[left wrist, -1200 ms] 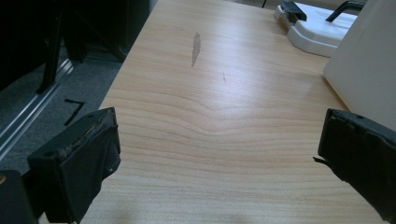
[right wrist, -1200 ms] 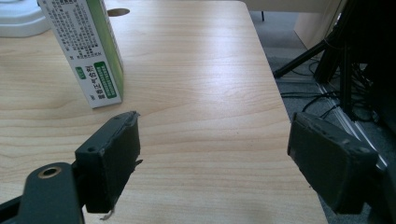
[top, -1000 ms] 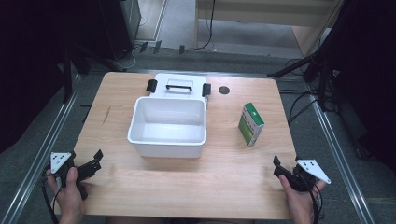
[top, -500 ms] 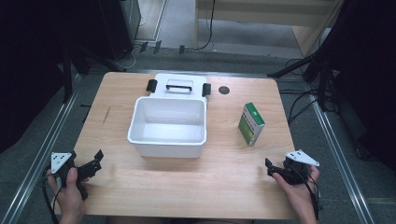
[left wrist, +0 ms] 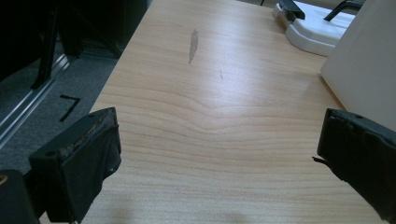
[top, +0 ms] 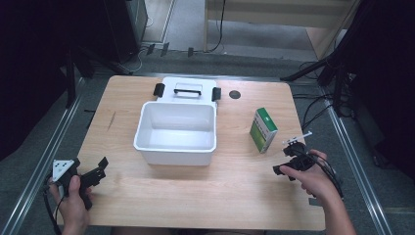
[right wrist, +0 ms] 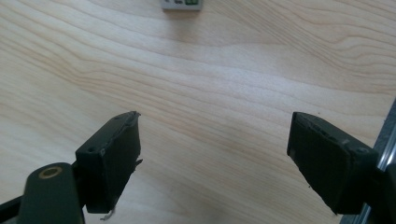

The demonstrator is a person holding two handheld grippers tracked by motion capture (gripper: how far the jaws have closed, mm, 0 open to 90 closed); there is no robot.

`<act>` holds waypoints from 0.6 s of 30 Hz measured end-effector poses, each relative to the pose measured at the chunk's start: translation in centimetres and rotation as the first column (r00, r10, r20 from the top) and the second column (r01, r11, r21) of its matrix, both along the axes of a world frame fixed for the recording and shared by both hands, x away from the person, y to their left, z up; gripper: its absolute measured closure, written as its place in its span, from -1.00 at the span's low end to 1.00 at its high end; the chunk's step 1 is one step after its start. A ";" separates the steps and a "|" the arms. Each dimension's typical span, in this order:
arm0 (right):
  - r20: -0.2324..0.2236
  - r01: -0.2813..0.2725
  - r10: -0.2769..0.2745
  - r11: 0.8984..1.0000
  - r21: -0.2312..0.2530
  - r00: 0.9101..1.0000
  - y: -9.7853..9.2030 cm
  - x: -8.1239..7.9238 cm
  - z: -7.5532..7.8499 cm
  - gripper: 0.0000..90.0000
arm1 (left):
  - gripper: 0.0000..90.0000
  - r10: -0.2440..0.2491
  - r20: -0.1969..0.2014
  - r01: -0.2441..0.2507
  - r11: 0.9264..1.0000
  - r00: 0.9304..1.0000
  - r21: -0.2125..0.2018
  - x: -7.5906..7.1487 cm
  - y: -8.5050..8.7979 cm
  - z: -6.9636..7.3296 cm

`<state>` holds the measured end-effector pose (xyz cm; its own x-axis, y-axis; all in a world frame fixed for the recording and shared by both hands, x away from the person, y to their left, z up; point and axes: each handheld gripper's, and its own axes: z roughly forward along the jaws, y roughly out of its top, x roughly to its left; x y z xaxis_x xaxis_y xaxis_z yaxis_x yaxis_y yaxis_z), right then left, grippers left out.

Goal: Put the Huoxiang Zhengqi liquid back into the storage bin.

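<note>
A white open bin [top: 176, 147] stands mid-table, and its white lid [top: 188, 87] with black latches lies flat behind it. To the right stands a green and white box [top: 263, 129]. My left gripper [top: 100, 169] is held open at the front left corner. In the left gripper view, the left gripper [left wrist: 219, 135] has bare wood between its jaws, with the bin wall [left wrist: 364, 70] at the right. My right gripper [top: 288, 157] is open just in front of the box. In the right gripper view, the right gripper [right wrist: 212, 135] faces the box's bottom edge [right wrist: 182, 4], which lies farther off.
A small black round disc [top: 235, 94] sits in the tabletop behind the box. The lid [left wrist: 317, 28] appears at the upper right of the left gripper view. Metal rails run along both sides of the table [top: 235, 196]. Cables lie on the floor at right.
My right gripper has moved left and away from the person, closer to the green and white box. The left gripper has barely shifted.
</note>
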<state>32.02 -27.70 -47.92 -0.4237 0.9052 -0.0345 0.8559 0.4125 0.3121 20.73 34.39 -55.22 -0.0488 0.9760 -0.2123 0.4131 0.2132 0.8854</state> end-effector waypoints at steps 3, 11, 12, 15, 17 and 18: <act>-0.105 -0.041 0.038 0.999 -0.033 0.994 0.7 1.2 1.2 -0.65 | -1.00 -0.005 0.002 0.005 1.000 1.000 -0.004 0.0 0.0 0.0; -0.196 -0.102 0.074 0.986 -0.135 0.978 3.2 3.5 4.1 -0.59 | -1.00 -0.006 0.000 0.006 1.000 1.000 -0.011 0.1 0.0 0.0; -0.204 -0.102 0.075 0.987 -0.126 0.976 3.8 4.0 4.8 -0.58 | -1.00 -0.006 0.002 0.006 1.000 1.000 -0.012 0.1 0.0 0.0; -0.203 -0.104 0.076 0.986 -0.130 0.976 4.3 4.6 5.5 -0.57 | -1.00 -0.006 0.003 0.006 1.000 1.000 -0.013 0.1 0.0 0.0; -0.199 -0.100 0.070 0.984 -0.147 0.978 4.8 5.1 6.1 -0.57 | -1.00 -0.006 0.002 0.006 1.000 1.000 -0.013 0.1 0.0 0.0; -0.190 -0.100 0.069 0.983 -0.156 0.979 5.3 5.6 6.6 -0.57 | -1.00 -0.006 0.002 0.006 1.000 1.000 -0.014 0.1 0.0 0.0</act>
